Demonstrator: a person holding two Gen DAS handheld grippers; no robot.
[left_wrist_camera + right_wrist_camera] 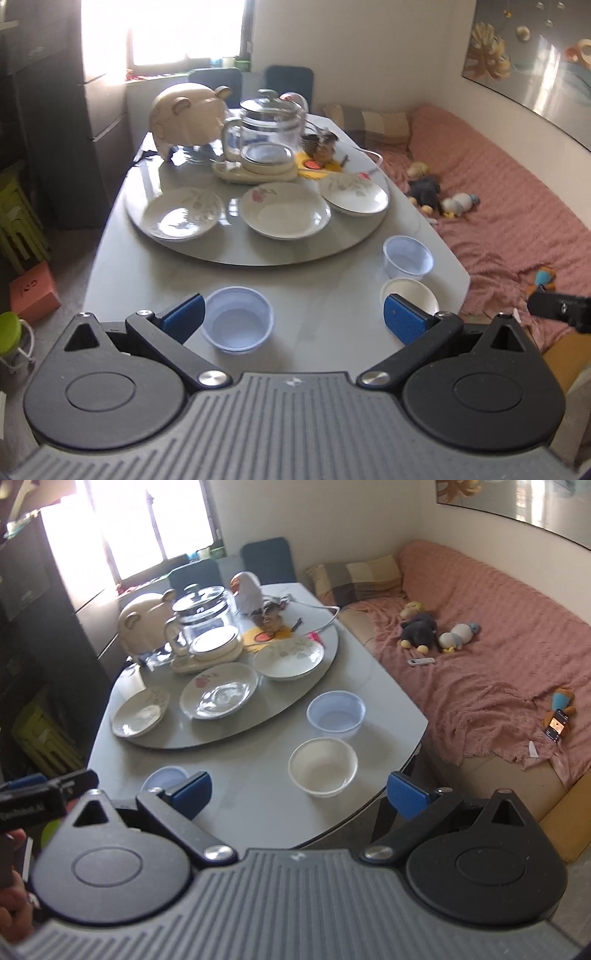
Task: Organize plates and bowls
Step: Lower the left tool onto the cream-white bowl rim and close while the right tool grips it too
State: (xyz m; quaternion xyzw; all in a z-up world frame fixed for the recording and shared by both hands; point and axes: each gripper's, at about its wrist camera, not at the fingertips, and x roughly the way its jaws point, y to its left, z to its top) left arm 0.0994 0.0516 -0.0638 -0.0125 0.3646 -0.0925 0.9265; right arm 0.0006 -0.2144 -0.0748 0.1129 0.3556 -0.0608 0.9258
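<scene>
Both grippers hover over the near end of the grey table (325, 295), jaws wide apart, nothing held. Left gripper (293, 315) sits just above the near blue plastic bowl (238, 319); right gripper (301, 794) is nearest the white bowl (323, 771). The second blue bowl (336, 712) stands just behind the white one. Three floral plates lie in a row on the turntable (258, 254): left plate (183, 216), middle plate (286, 210), right plate (354, 194). Risks: the white bowl and far blue bowl are near the table's right edge, so a sideways nudge from a finger could likely push them off. The thin plastic bowls probably flex or skid if pinched on the rim. The turntable may spin under a plate grab. The glass kettle (269, 129) and its cord sit just behind the plates, so overreach could bump them.
</scene>
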